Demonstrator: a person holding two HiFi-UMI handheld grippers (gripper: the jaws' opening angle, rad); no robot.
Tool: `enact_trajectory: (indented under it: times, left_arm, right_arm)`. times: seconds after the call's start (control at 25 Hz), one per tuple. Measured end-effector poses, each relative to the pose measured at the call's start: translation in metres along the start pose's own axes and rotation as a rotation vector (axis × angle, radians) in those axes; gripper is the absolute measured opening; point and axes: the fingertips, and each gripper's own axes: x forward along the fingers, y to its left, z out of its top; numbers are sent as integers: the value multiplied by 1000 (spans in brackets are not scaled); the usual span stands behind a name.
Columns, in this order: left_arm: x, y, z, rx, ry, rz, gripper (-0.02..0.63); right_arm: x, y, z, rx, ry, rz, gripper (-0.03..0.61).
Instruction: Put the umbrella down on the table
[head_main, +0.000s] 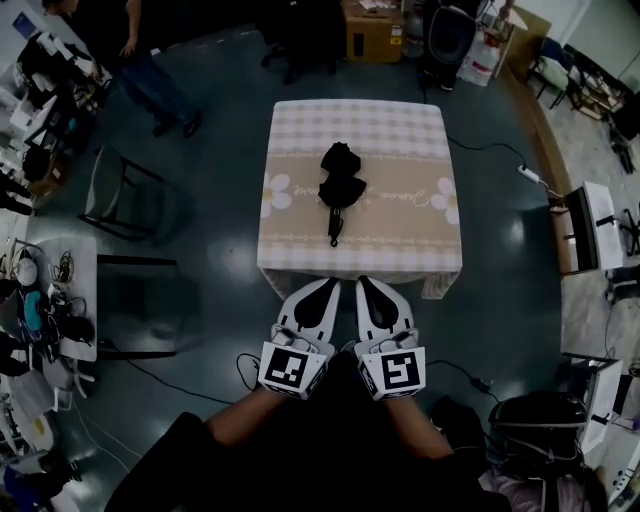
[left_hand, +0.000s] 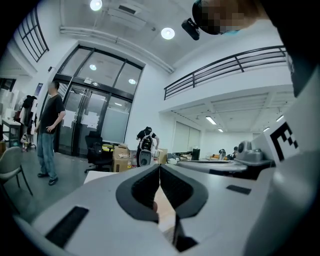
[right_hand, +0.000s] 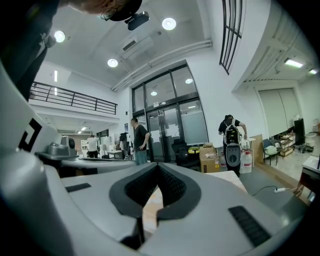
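Note:
A folded black umbrella (head_main: 338, 182) lies in the middle of the square table (head_main: 410, 245), handle toward me, on a checked beige cloth. Both grippers hover side by side just short of the table's near edge, well back from the umbrella. My left gripper (head_main: 331, 283) is shut with nothing between its tips. My right gripper (head_main: 363, 282) is shut and empty too. In the left gripper view the left gripper (left_hand: 159, 166) has its tips meeting, with the tabletop behind. In the right gripper view the right gripper (right_hand: 158, 166) has its tips touching too.
Dark chairs (head_main: 128, 190) stand to the table's left. A cluttered bench (head_main: 45, 300) runs along the left edge. A power strip and cable (head_main: 528, 175) lie on the floor at right, near white desks (head_main: 600, 225). A person (head_main: 150, 60) stands at the far left; cardboard boxes (head_main: 372, 30) sit behind the table.

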Motion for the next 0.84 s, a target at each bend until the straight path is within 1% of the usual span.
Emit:
enact_trajectory:
  times: [0.2, 0.36, 0.52, 0.84]
  left_arm:
    - [-6, -1, 0, -13, 3, 23, 17]
    - [-1, 6, 3, -19, 2, 21, 17]
    - [6, 20, 3, -18, 2, 11, 17]
    - [21, 64, 15, -28, -4, -8, 17]
  right_arm:
    - [-8, 0, 0, 15, -2, -8, 15]
    - [0, -3, -1, 25, 0, -19, 15]
    - [15, -1, -5, 17, 12, -22, 15]
    - [61, 4, 4, 25, 11, -35, 15]
